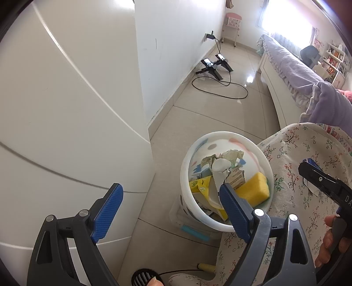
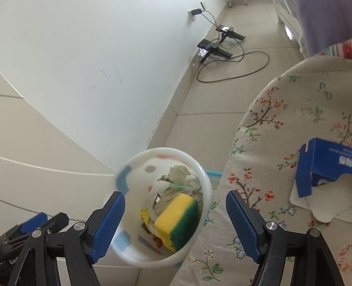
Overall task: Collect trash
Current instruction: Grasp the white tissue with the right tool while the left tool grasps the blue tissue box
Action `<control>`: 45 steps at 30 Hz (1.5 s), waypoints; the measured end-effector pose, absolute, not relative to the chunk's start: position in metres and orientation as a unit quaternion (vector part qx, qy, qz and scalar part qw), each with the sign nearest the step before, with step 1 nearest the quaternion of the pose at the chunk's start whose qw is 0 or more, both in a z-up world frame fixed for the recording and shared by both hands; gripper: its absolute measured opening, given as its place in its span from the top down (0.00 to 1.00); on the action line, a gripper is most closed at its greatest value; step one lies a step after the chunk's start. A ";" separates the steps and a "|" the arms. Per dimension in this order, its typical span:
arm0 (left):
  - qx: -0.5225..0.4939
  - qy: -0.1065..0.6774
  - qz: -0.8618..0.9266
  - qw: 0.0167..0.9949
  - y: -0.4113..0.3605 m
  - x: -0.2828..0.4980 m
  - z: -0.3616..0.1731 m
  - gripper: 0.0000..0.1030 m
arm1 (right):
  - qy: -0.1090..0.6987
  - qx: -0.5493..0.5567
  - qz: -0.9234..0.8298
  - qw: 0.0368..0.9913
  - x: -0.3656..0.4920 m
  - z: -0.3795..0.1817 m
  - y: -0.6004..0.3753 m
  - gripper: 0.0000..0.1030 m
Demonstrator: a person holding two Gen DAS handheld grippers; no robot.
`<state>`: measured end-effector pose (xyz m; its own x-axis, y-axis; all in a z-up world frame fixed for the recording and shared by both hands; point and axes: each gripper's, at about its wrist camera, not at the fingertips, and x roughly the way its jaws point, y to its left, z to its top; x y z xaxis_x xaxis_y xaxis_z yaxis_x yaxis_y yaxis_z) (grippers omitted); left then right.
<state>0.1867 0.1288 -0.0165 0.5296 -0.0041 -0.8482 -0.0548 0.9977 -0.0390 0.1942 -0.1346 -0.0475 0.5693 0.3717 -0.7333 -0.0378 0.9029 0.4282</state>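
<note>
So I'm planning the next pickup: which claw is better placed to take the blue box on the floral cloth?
Right. The blue box lies just right of the open right claw. The open left claw hangs on the bin's far side, by the white cabinet.

Home bedroom. Bed [image 1: 292, 63] with lilac ruffled cover runs along the right side, under a bright window [image 1: 288, 19]. Glossy beige tile floor [image 1: 220, 92]; plain white wall [image 1: 176, 44] with a socket, black cable [image 1: 220, 88] looped on the tiles beside small black devices [image 1: 211, 66]. Far corner: pink cart [image 1: 233, 24], bookshelf [image 1: 336, 55] stacked with books, dark chair [image 1: 310, 54]. White curved cabinet doors [image 1: 66, 99] on the left. Floral cloth covers the worktop [image 2: 275, 136], white patterned waste bin [image 2: 204, 176] just beside it
</note>
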 end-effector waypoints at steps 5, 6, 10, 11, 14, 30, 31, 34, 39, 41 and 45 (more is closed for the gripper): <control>-0.034 0.487 0.010 0.873 0.127 0.186 -0.016 0.12 | 0.456 0.174 0.105 0.866 0.190 -0.046 -0.138 0.22; -0.034 0.487 0.009 0.873 0.126 0.186 -0.016 0.12 | 0.457 0.174 0.103 0.866 0.189 -0.046 -0.140 0.22; -0.033 0.487 0.003 0.873 0.120 0.184 -0.014 0.12 | 0.457 0.173 0.095 0.867 0.185 -0.042 -0.150 0.22; -0.033 0.488 0.002 0.872 0.119 0.184 -0.014 0.12 | 0.456 0.173 0.093 0.868 0.183 -0.041 -0.152 0.22; -0.031 0.489 -0.003 0.872 0.113 0.183 -0.014 0.12 | 0.454 0.168 0.086 0.871 0.178 -0.035 -0.161 0.22; -0.020 0.495 -0.044 0.868 0.054 0.183 -0.011 0.12 | 0.450 0.155 0.014 0.880 0.153 -0.018 -0.254 0.19; -0.018 0.495 -0.047 0.867 0.049 0.184 -0.011 0.12 | 0.450 0.156 0.007 0.879 0.151 -0.018 -0.262 0.19; -0.010 0.496 -0.057 0.866 0.031 0.184 -0.010 0.12 | 0.450 0.157 -0.011 0.879 0.147 -0.018 -0.284 0.19; 0.005 0.497 -0.075 0.864 -0.003 0.187 -0.014 0.12 | 0.452 0.160 -0.038 0.877 0.139 -0.020 -0.318 0.18; 0.010 0.498 -0.082 0.864 -0.015 0.187 -0.016 0.12 | 0.454 0.160 -0.048 0.875 0.137 -0.020 -0.329 0.18; 0.020 0.498 -0.098 0.862 -0.041 0.191 -0.021 0.12 | 0.460 0.166 -0.069 0.869 0.131 -0.026 -0.353 0.18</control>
